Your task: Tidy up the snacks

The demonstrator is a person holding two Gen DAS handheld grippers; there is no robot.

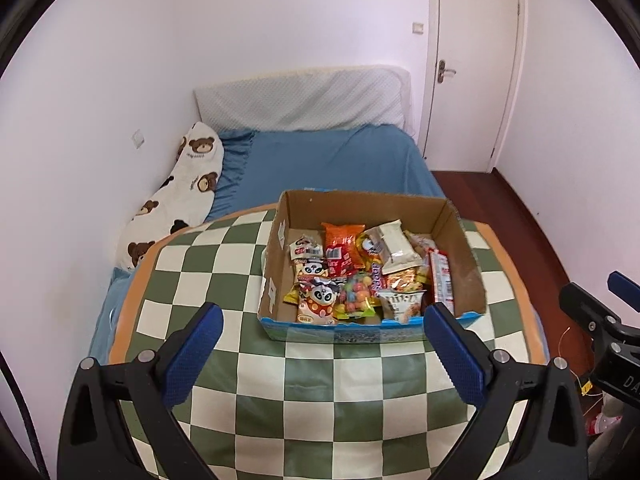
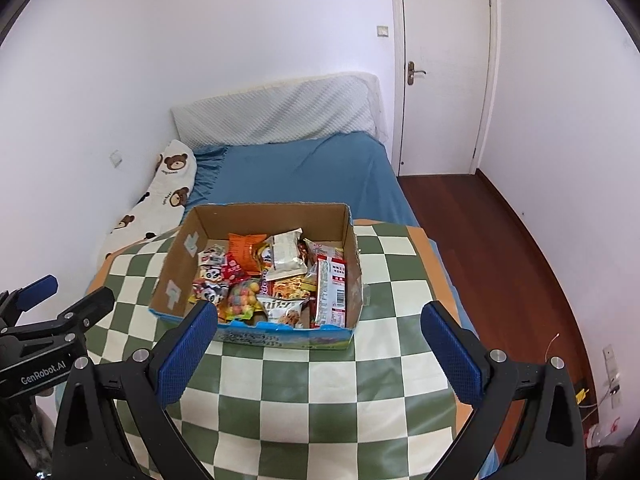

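An open cardboard box [image 1: 464, 256] stands on a table with a green and cream checked cloth [image 1: 304, 384]. It holds several snack packets: an orange bag [image 1: 342, 240], a white packet [image 1: 398, 246], panda packets [image 1: 320, 300] and a bag of coloured balls [image 1: 356, 294]. My left gripper [image 1: 324, 316] is open and empty, just short of the box's near wall. In the right wrist view the box [image 2: 180, 256] and cloth [image 2: 320, 392] show too. My right gripper [image 2: 320, 318] is open and empty, in front of the box.
A bed with a blue sheet [image 1: 320, 160], a white headboard cushion [image 1: 304, 96] and a bear-print pillow [image 1: 176, 200] lies behind the table. A white door [image 2: 444, 68] and wooden floor [image 2: 500, 248] are at the right. The other gripper shows at each view's edge.
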